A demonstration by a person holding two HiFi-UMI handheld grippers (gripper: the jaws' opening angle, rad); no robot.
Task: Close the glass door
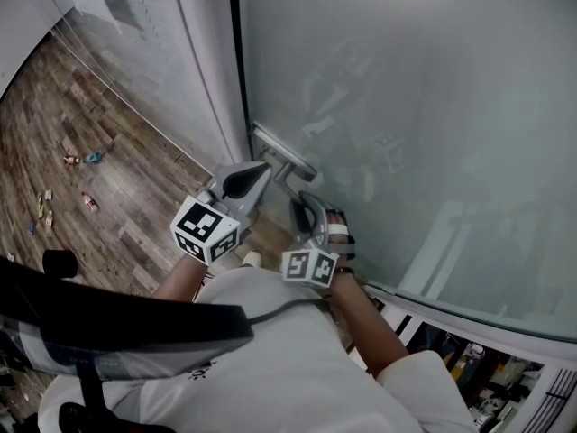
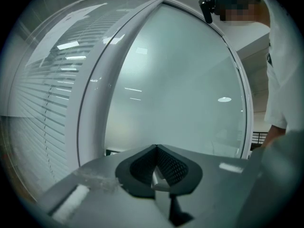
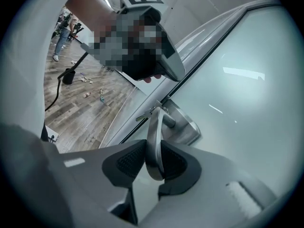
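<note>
The right gripper (image 3: 154, 161) has its jaws clamped on the metal lever handle (image 3: 152, 127) of the frosted glass door (image 1: 406, 106), which fills the upper right of the head view. The left gripper (image 2: 156, 148) hovers near the handle, its jaws seemingly pressed together on nothing.

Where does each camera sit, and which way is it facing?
Head view: on the person's head, looking down at the glass door and wood floor; shows torso, left gripper, right gripper.
Left gripper view: on the left gripper, facing the door's frosted glass; shows its shut jaws and a white sleeve.
Right gripper view: on the right gripper, facing the door handle its jaws clamp.
Shared: head and right gripper views show that handle and the left gripper.
</note>
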